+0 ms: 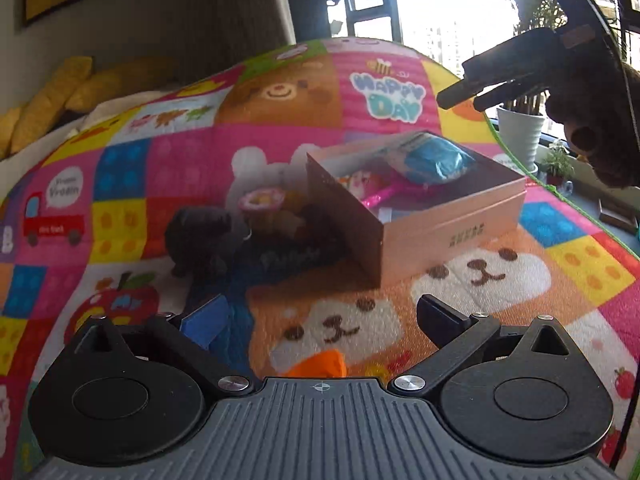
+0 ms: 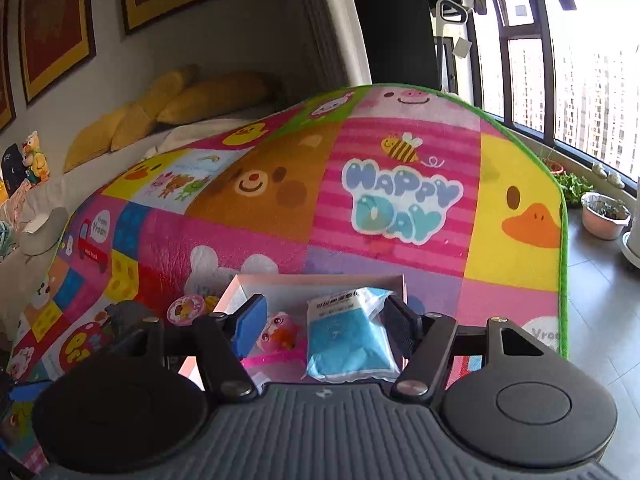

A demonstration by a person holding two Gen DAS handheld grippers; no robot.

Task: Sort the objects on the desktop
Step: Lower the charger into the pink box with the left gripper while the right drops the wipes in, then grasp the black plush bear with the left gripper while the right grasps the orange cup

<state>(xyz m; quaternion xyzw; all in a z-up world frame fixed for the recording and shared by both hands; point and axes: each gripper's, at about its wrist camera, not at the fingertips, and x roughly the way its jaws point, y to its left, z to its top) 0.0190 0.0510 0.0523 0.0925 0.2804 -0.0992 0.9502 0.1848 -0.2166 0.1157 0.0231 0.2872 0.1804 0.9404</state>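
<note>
A pink open box [image 1: 436, 220] stands on the colourful play mat [image 1: 160, 168]. Inside it lie a blue packet [image 1: 434, 159], a small pink toy [image 1: 360, 180] and a pink strip. In the right wrist view the box [image 2: 280, 284] is right below my right gripper [image 2: 324, 324], which is open above the blue packet [image 2: 346, 340] and the pink toy [image 2: 280, 330]. My left gripper [image 1: 320, 320] is open and empty, low over the mat in front of the box. The right gripper also shows in the left wrist view [image 1: 472, 94], high above the box.
Left of the box lie a black object [image 1: 200, 236], a round pink sweet-like toy [image 1: 262, 202] and a dark flat item [image 1: 288, 256]. An orange object [image 1: 320, 364] lies just under my left gripper. Yellow cushions [image 2: 192, 100], plant pots [image 2: 604, 216] and a window edge the mat.
</note>
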